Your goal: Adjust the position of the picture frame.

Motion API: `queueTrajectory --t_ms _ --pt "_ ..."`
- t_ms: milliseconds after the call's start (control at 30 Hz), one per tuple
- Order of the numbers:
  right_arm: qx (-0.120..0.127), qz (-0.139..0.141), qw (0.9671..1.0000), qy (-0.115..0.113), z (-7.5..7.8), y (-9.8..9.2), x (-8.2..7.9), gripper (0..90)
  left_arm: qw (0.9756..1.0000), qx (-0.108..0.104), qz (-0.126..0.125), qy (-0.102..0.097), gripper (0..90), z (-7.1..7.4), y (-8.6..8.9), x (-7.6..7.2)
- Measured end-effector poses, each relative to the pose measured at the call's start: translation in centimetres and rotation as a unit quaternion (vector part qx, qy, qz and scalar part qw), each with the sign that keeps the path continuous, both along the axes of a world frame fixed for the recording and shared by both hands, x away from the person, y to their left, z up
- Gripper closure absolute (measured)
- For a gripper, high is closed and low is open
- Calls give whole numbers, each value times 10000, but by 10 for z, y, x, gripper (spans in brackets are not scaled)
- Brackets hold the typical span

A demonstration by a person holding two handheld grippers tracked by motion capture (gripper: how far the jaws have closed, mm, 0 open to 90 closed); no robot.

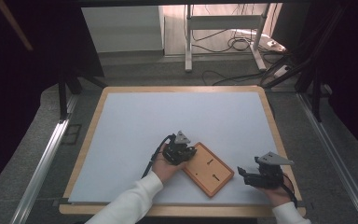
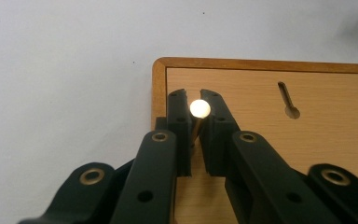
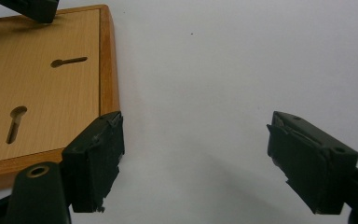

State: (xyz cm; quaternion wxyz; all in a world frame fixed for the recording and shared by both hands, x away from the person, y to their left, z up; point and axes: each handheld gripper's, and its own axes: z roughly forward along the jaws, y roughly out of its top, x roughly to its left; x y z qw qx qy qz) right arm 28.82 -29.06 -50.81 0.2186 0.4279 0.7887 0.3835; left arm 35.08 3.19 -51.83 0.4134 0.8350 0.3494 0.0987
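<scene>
Basically, a wooden board (image 1: 208,169) is lying flat on the white desk (image 1: 135,130) near its front edge, turned at an angle, with two keyhole-shaped slots (image 1: 209,162) cut into its face. The left claw (image 1: 189,152) is sitting over the board's near-left corner, held in the person's left hand (image 1: 164,164), white sleeve (image 1: 130,200) coming in from the bottom. In the left gripper view that claw (image 2: 195,105) is pinching narrow on a small pin (image 2: 199,111) with a round pale head, the jaws pressing its thin shank from both sides right above the board's (image 2: 279,140) corner. One slot (image 2: 287,99) is showing just beyond the jaws.

The right claw (image 1: 242,173) is hovering just right of the board, near the desk's front right edge, gripped in the right hand (image 1: 276,191). In the right gripper view its jaws are gaping wide (image 3: 193,161) with nothing between them, just bare white desk (image 3: 242,70). Its left jaw is lying just beside the board's (image 3: 42,102) raised rim; whether touching, cannot tell. Cables are lying on the floor (image 1: 223,65) beyond the desk.
</scene>
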Motion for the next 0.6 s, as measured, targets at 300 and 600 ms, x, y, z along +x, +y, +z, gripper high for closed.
queueTrajectory --t_ms 300,600 --pt "2 -1 10000 2 0 0 0 190 9998 -164 27 143 840 10 8 1" --pt "-2 3 10000 0 0 0 0 190 9997 -195 -26 140 841 21 25 -2"
